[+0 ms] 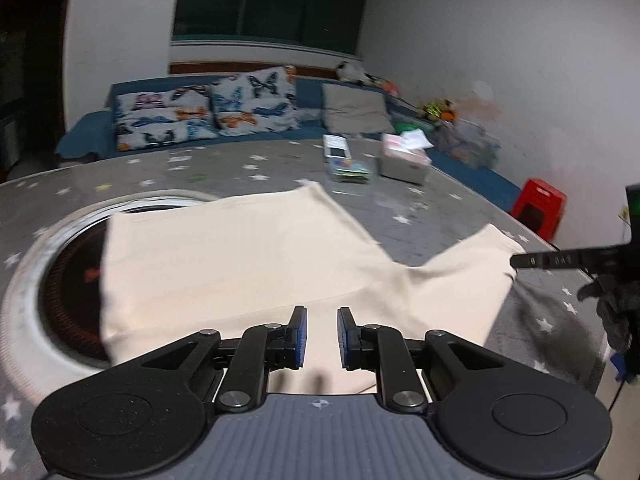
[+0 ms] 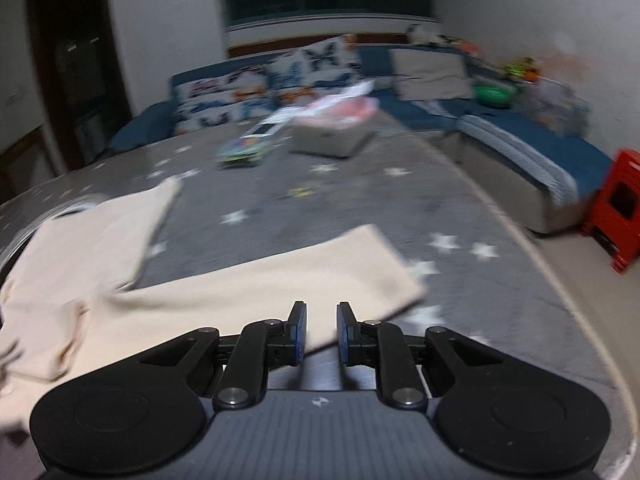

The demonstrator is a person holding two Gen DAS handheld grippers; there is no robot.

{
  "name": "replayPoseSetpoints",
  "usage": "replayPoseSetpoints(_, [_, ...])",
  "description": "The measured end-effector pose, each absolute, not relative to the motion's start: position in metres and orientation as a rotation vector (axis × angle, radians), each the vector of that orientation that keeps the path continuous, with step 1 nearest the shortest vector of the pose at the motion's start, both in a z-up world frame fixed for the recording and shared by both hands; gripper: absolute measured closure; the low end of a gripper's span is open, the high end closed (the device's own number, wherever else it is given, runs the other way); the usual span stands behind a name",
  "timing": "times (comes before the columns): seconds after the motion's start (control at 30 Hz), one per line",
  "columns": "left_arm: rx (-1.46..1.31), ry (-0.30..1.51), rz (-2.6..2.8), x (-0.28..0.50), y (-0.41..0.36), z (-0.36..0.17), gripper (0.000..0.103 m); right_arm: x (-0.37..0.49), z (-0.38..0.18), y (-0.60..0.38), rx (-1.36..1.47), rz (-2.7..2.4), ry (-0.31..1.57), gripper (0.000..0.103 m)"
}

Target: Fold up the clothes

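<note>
While spread mostly flat on the grey starred table, lies unfolded: cream garment, apparently trousers or shorts, two legs splayed apart toward the far side, one over the round inset burner at left, the other reaching right; waist end seemingly nearest the cameras, though blur hides the hem. Judged barely begun: no crease, no layer doubled over, legs yet to be brought together, then halved lengthwise.

Left gripper hovering low over the near middle of the cloth, jaws parted by a narrow gap, cloth seen through the gap but nothing pinched. Right gripper above the near edge of the right leg, jaws likewise narrowly parted, pinching nothing; seen from the left camera, its black finger touching or just beside that leg's far right corner, contact unclear.

Farther off on the table: a tissue box, a small colourful pack, a white flat case; beyond, blue sofa with butterfly cushions; red stool on the floor at right; all motion-blurred.
</note>
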State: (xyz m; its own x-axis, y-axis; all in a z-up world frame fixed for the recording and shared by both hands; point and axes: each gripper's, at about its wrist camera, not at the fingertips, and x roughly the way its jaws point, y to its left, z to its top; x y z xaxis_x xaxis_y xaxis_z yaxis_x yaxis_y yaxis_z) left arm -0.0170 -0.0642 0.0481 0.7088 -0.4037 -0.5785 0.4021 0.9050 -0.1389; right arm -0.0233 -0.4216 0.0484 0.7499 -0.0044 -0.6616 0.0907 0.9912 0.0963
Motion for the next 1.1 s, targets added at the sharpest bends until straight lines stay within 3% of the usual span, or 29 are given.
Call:
replayPoseSetpoints(0.4, [0.059,0.669,-0.545,0.008,-0.118,0.045,0.085,-0.009,0.030,-0.465,0.240,-0.173,0.704,0.080])
replayPoseSetpoints(0.5, [0.064,0.673,-0.566,0.018,-0.131,0.043,0.085,-0.010,0.029,-0.465,0.244,-0.172,0.694,0.093])
replayPoseSetpoints(0.57, [0.078,0.681,-0.568,0.025,-0.139,0.039,0.086,-0.011,0.029,-0.466,0.253,-0.172,0.687,0.097])
replayPoseSetpoints(1.1, [0.047,0.742,-0.548,0.059,-0.164,0.013,0.085,-0.026,0.042,-0.473,0.277,-0.186,0.629,0.099])
